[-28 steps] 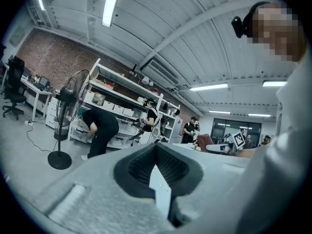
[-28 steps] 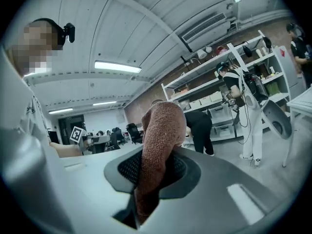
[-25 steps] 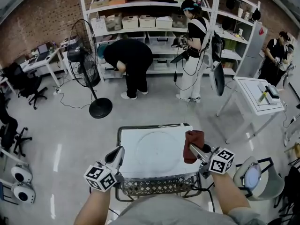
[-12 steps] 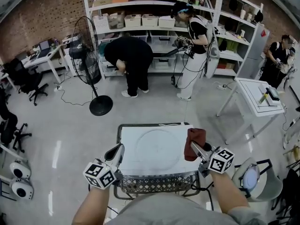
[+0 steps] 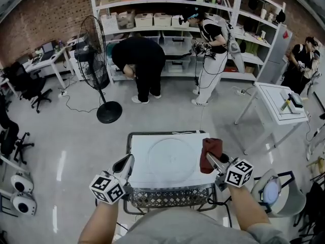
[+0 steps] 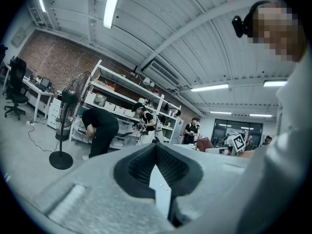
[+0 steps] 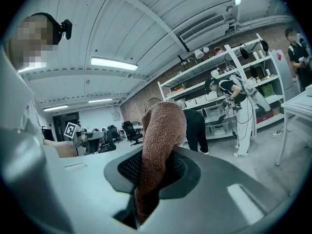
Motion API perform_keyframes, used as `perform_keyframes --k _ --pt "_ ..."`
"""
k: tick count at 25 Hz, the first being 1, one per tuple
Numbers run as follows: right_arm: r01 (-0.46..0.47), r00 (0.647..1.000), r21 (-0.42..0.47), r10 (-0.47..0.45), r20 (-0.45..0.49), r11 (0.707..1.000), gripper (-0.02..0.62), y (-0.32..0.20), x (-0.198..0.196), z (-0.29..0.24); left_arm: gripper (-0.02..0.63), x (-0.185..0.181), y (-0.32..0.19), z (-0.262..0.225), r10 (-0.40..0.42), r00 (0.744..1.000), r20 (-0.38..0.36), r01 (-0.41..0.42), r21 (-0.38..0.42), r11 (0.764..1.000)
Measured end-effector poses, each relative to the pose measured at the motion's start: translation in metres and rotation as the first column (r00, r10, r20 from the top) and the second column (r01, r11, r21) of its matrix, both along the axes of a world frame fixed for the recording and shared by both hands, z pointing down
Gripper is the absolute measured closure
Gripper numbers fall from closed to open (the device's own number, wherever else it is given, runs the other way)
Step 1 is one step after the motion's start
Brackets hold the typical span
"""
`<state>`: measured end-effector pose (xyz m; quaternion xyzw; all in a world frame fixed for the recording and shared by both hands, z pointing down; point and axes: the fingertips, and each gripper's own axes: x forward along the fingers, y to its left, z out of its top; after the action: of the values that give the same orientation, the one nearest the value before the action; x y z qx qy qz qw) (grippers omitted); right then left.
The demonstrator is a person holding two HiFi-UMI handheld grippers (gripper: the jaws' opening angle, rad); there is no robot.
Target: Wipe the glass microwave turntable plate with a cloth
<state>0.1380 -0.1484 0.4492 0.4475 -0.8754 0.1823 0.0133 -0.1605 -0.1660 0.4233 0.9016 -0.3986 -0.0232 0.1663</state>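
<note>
**A:** What is the right gripper (image 7: 153, 165) doing?

**B:** It is clamped on the cloth (image 7: 163, 130), a reddish-brown terry one. The cloth runs between the jaws and bunches up past their tips.

**A:** And the left gripper (image 6: 157, 152)?

**B:** Its jaws meet at the tips, with nothing between them.

**A:** Where is the glass plate (image 5: 171, 159)?

**B:** It lies flat on the white bench (image 5: 139, 149), between the two grippers. In the head view the cloth hangs at the plate's right rim (whether it touches the glass I cannot tell). The left gripper sits off the plate's left side, apart from it.

**A:** Counts?

**B:** One plate, one cloth, two grippers.

**A:** Any containers?

**B:** A wire mesh basket (image 5: 170, 198) runs along the bench edge on the person's side of the plate, but its contents cannot be made out. Far beyond the plate, a row of pale bins (image 5: 162, 20) stands on shelves (image 5: 167, 4), and their contents are hidden too.

**A:** What else is beyond the plate?

**B:** A bent-over person (image 5: 138, 60) and a standing person (image 5: 210, 39) are at the shelves. A third person (image 5: 300, 55) is far off to the plate's right. A standing fan (image 5: 94, 50) is to its left.
</note>
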Motion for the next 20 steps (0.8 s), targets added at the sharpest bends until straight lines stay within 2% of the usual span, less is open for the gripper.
perform_keyframes --k 20 --pt "-0.004 1.000 -0.016 0.003 -0.028 1.000 0.532 0.0018 -0.0021 0.0047 0.606 -0.0004 0.0020 -0.0047 0.014 1.000 -0.001 -0.014 0.007 1.000"
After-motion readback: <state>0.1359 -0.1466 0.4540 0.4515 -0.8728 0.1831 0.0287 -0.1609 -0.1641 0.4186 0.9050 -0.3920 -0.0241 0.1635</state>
